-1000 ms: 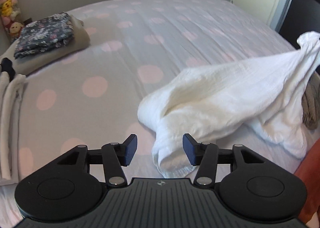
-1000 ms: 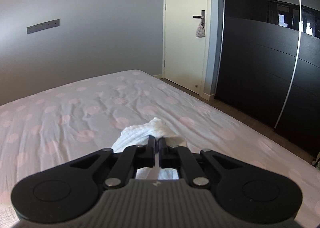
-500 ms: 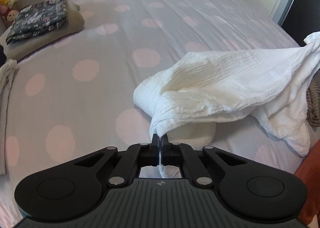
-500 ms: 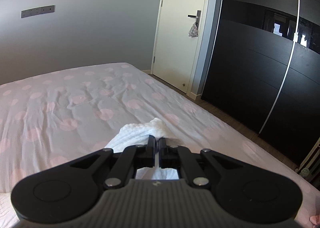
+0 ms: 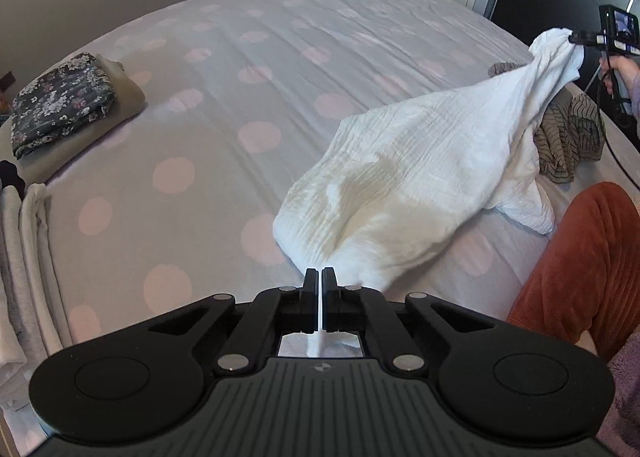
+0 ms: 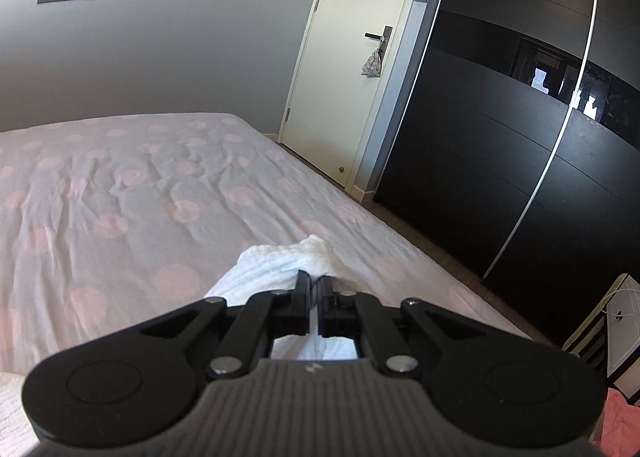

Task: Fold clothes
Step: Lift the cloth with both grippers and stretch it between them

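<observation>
A white crinkled garment (image 5: 420, 177) hangs stretched between both grippers above the polka-dot bed (image 5: 224, 105). My left gripper (image 5: 321, 277) is shut on its near corner, with a thin strip of cloth pinched between the pads. At the far right of the left wrist view, my right gripper (image 5: 576, 37) holds the other bunched end up in the air. In the right wrist view that gripper (image 6: 315, 283) is shut on a wad of the white garment (image 6: 288, 261), which pokes out past the fingertips.
A folded floral cloth on a beige one (image 5: 68, 101) lies at the bed's far left. Folded pale cloths (image 5: 28, 257) sit at the left edge. A striped garment (image 5: 568, 137) lies behind the white one. A leg in rust trousers (image 5: 576, 257) is at right. A door (image 6: 344, 89) and a dark wardrobe (image 6: 520, 137) stand beyond the bed.
My left gripper shut on the garment's near corner and rose with it, lifting the cloth off the bed. The right gripper kept its grip and turned slightly.
</observation>
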